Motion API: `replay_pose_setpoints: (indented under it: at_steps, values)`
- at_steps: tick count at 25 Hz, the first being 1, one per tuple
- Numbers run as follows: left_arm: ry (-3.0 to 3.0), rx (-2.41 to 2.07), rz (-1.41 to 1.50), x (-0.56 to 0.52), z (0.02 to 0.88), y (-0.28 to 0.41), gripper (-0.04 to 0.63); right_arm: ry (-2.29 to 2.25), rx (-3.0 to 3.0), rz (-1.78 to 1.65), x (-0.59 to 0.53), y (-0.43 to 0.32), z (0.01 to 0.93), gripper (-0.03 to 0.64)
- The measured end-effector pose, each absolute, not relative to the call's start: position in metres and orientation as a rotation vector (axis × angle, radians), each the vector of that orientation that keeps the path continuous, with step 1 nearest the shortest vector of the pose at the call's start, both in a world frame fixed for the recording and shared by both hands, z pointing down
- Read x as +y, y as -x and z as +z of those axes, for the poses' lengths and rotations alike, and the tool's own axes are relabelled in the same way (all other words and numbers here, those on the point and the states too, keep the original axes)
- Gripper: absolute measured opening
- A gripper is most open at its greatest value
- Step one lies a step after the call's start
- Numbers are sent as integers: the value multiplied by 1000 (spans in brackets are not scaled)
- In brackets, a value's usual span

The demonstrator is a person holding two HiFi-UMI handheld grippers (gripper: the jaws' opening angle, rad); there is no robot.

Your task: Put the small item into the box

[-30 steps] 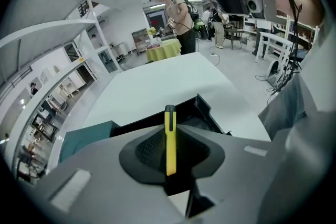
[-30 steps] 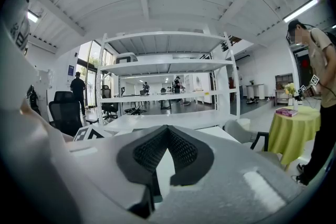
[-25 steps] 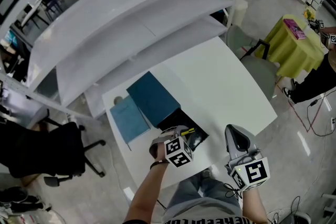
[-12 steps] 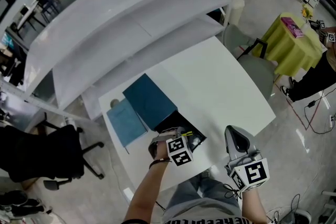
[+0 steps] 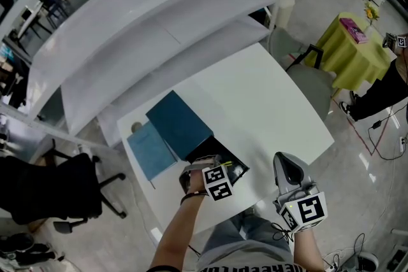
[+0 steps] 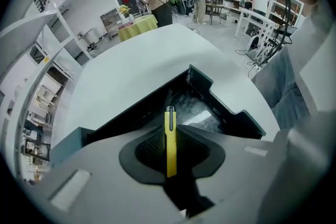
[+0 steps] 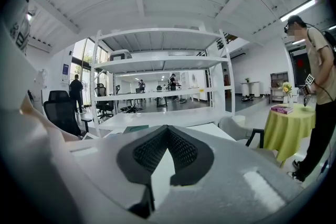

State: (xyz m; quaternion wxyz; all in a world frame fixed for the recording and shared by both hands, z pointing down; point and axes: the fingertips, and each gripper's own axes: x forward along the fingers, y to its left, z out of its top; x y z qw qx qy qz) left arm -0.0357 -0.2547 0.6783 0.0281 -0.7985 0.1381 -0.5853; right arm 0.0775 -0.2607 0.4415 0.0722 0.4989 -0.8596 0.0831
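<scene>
A slim yellow pen-like item [image 6: 170, 141] is clamped upright between the dark pads of my left gripper [image 6: 170, 139], which is shut on it. Just beyond the jaws lies the open dark box [image 6: 212, 107], its black inside showing. In the head view the left gripper [image 5: 220, 169] hovers over the box [image 5: 220, 155] near the table's front edge, and the teal lid [image 5: 178, 123] is folded back behind the box. My right gripper [image 5: 285, 167] is off to the right, beside the table's edge and near the person's body. Its jaws [image 7: 167, 129] meet at the tips with nothing between them.
A light blue flat piece [image 5: 150, 151] lies left of the lid. The white table [image 5: 268, 99] extends back to a white shelving unit [image 5: 159, 16]. A black office chair [image 5: 57, 188] stands at the left, and a yellow-covered round table [image 5: 357, 51] and a person stand at the right.
The left gripper stays over the open box with the yellow item still held. The right gripper has not moved. Only the head camera has drifted a little.
</scene>
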Motion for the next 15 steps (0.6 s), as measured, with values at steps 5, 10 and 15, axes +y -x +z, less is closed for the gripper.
replay_pose_setpoints:
  at_steps: [5,10,15]
  values:
    - [2478,410,-1801,-255,678,35,90,-1493,-2585,256,-262,-77,443,3]
    - [2493,419,-1795,-256,676,37,101,-1490,-2587,256,-264,-78,442,3]
    - [2502,449,-1788,-255,673,39,112,-1484,-2592,256,-263,-80,442,3]
